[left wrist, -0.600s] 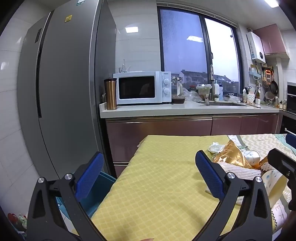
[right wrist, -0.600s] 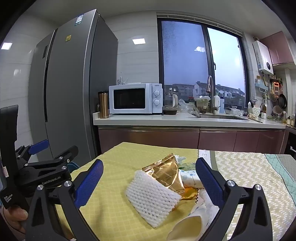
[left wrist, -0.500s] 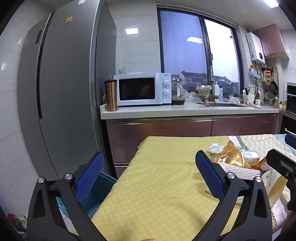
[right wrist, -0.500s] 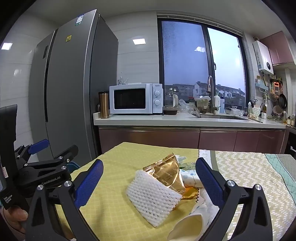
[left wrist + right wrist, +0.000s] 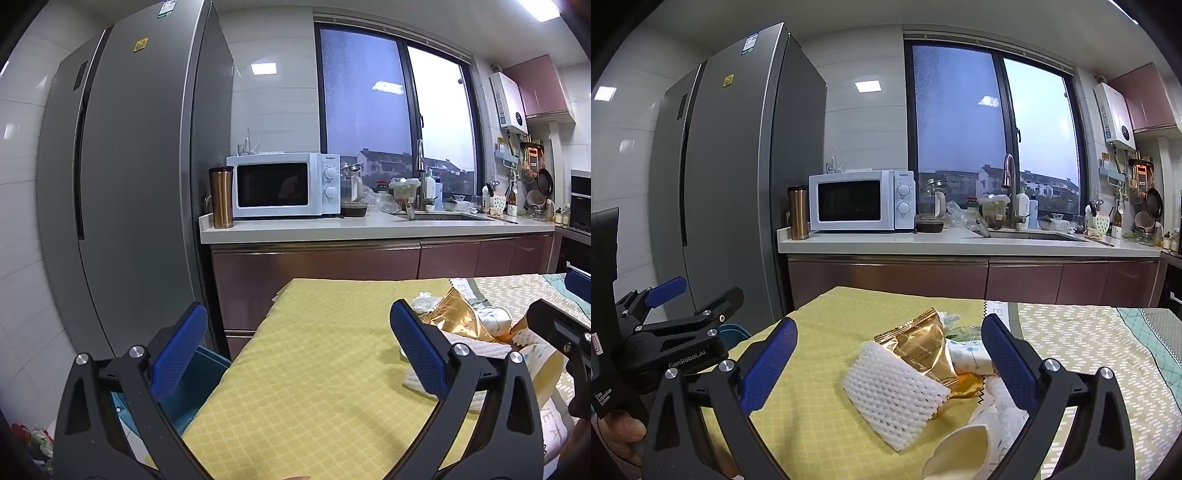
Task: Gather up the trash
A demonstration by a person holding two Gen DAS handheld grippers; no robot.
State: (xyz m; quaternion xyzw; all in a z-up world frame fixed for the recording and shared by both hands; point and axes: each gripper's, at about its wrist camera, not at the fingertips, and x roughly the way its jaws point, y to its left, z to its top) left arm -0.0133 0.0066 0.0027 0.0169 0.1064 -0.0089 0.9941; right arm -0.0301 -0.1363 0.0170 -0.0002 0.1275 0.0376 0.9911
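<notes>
A heap of trash lies on the yellow tablecloth [image 5: 820,417]: a white foam fruit net [image 5: 892,397], a gold snack wrapper [image 5: 923,347] leaning behind it, a crushed paper cup [image 5: 960,446] and crumpled white paper [image 5: 947,317]. My right gripper [image 5: 884,363] is open, its blue pads either side of the heap, touching nothing. My left gripper [image 5: 295,347] is open over bare yellow cloth, left of the gold snack wrapper [image 5: 450,317] and the foam net [image 5: 476,349]. In the right wrist view the left gripper [image 5: 683,299] shows at the left edge.
A blue bin [image 5: 201,376] stands on the floor left of the table, beside a grey fridge [image 5: 122,184]. Behind the table runs a counter [image 5: 369,229] with a microwave [image 5: 282,184], a copper tumbler [image 5: 221,197] and a sink. A patterned cloth [image 5: 1089,332] covers the table's right part.
</notes>
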